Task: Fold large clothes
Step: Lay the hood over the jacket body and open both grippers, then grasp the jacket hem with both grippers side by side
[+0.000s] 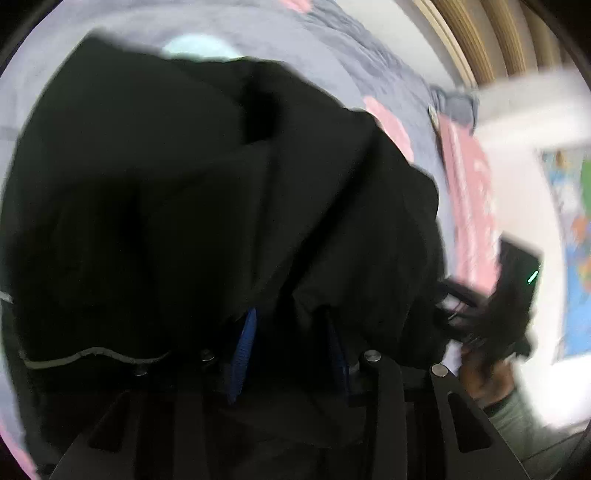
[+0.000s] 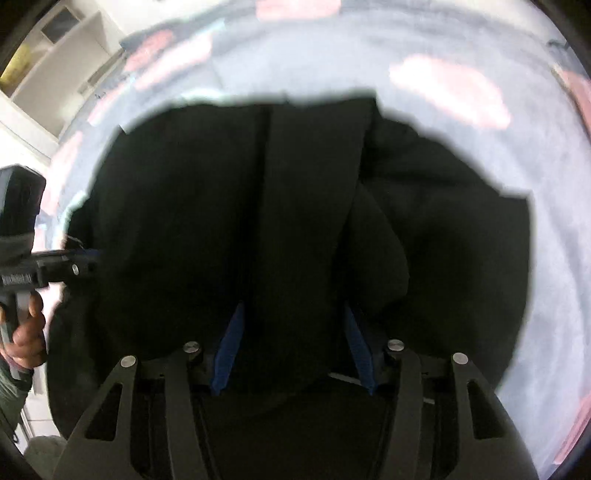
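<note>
A large black garment (image 1: 207, 206) hangs bunched over a grey bedspread with pink patches (image 1: 369, 66). My left gripper (image 1: 291, 325) has its blue pads (image 1: 245, 343) partly buried in the black fabric, which lies between them. In the right wrist view the same garment (image 2: 280, 206) fills the middle, with a thick fold running between the blue pads (image 2: 231, 343) of my right gripper (image 2: 293, 314). Both grippers hold cloth lifted above the bed. The other gripper (image 1: 491, 314) shows at the right of the left wrist view. A grey trim line (image 1: 92, 354) edges the garment.
The bedspread (image 2: 443, 88) spreads all around the garment. A pink pillow or cover (image 1: 469, 199) lies at the bed's right side. White shelving (image 2: 55, 66) stands at upper left. A coloured wall map (image 1: 576, 236) and wooden headboard slats (image 1: 491, 33) are beyond the bed.
</note>
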Tool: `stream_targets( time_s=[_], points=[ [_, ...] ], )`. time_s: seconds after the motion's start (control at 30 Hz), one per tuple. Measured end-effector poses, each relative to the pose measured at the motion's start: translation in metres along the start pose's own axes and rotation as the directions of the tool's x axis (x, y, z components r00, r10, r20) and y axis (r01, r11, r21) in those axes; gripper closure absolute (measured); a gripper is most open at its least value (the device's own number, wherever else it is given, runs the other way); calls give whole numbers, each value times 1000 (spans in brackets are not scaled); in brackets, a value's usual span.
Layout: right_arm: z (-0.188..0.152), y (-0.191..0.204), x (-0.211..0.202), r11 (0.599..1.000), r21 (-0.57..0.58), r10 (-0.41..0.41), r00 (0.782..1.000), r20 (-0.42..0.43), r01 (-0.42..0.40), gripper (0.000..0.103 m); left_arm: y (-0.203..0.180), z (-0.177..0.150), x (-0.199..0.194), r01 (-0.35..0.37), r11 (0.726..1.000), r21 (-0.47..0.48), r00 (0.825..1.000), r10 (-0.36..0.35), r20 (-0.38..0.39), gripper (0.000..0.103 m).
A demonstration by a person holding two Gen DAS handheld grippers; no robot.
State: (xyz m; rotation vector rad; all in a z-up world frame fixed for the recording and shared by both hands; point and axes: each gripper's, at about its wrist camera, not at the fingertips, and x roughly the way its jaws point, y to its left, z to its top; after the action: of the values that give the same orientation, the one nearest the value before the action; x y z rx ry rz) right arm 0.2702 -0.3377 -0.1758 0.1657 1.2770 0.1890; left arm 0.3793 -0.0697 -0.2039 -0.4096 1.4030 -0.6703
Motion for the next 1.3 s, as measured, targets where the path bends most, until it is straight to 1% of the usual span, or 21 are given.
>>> stream_targets(
  time_s=[0.07,0.17,0.2,0.3,0.37,0.43,0.47,0.5,0.53,0.57,0.63,0.7,0.77,0.83,0.87,0.93,1.0,1.03,1.17,1.23,1.3],
  points=[
    [0,0,-7,1000,11,-4,1000,-10,4,47,-1,-1,-7,6,1000,9,1000,-6,-2,64],
    [-2,1,-29,1000,23,11,1000,-3,-11,47,-14,-8,-27,1,997,75,1000,-2,11,64],
    [-5,5,-42,1000,15,21,1000,16,-21,47,-19,-12,-32,13,996,93,1000,-14,13,64],
    [-12,20,-71,998,-13,56,996,68,-55,47,-40,-26,-53,81,984,160,996,-85,15,63],
    [-16,33,-77,996,-19,94,993,79,-92,46,-49,-38,-60,106,975,197,994,-109,2,58],
    [-23,43,-67,992,-26,126,991,53,-125,46,-50,-49,-53,81,976,203,997,-78,-22,55],
    [-30,38,-62,993,-39,116,993,28,-115,46,-48,-51,-42,54,981,187,998,-47,-41,55],
    [-36,36,-51,995,-48,83,997,-2,-83,47,-48,-47,-27,17,985,170,998,-7,-57,55],
    [-42,34,-34,997,-40,60,997,-42,-62,47,-45,-47,-9,-44,988,148,996,56,-76,55],
    [-43,41,-25,998,-22,57,996,-66,-59,47,-38,-48,4,-76,991,113,992,87,-92,55],
    [-47,33,-17,998,34,64,995,-79,-62,47,-33,-48,7,-66,997,47,994,70,-83,56],
    [-47,28,-31,996,67,70,996,-62,-66,47,-38,-50,-6,-61,998,34,997,63,-53,56],
    [-50,26,-50,996,64,62,998,-32,-60,47,-44,-61,-27,-91,993,74,996,91,-7,56],
    [-63,20,-75,998,56,32,999,1,-32,47,-44,-77,-52,-115,989,89,993,112,39,56],
    [-71,17,-83,998,62,22,1000,6,-23,46,-36,-85,-67,-112,990,82,993,108,55,56],
    [-89,8,-98,996,93,14,1000,13,-15,46,-18,-104,-97,-118,992,36,989,114,92,56],
    [-114,-4,-114,991,130,10,1000,16,-12,46,-8,-119,-116,-136,991,-2,983,135,124,56],
    [-119,3,-111,989,145,5,1000,15,-8,46,1,-127,-128,-146,989,-24,979,148,137,56],
    [-170,-13,-115,979,203,-9,1000,-8,10,46,30,-173,-165,-196,974,-116,961,214,172,56],
    [-192,-19,-117,974,227,-8,1000,-17,12,46,45,-191,-178,-201,970,-134,956,224,188,56],
    [-205,-22,-114,972,232,-25,1000,-18,29,46,57,-211,-195,-231,963,-143,946,256,200,56]
  ],
)
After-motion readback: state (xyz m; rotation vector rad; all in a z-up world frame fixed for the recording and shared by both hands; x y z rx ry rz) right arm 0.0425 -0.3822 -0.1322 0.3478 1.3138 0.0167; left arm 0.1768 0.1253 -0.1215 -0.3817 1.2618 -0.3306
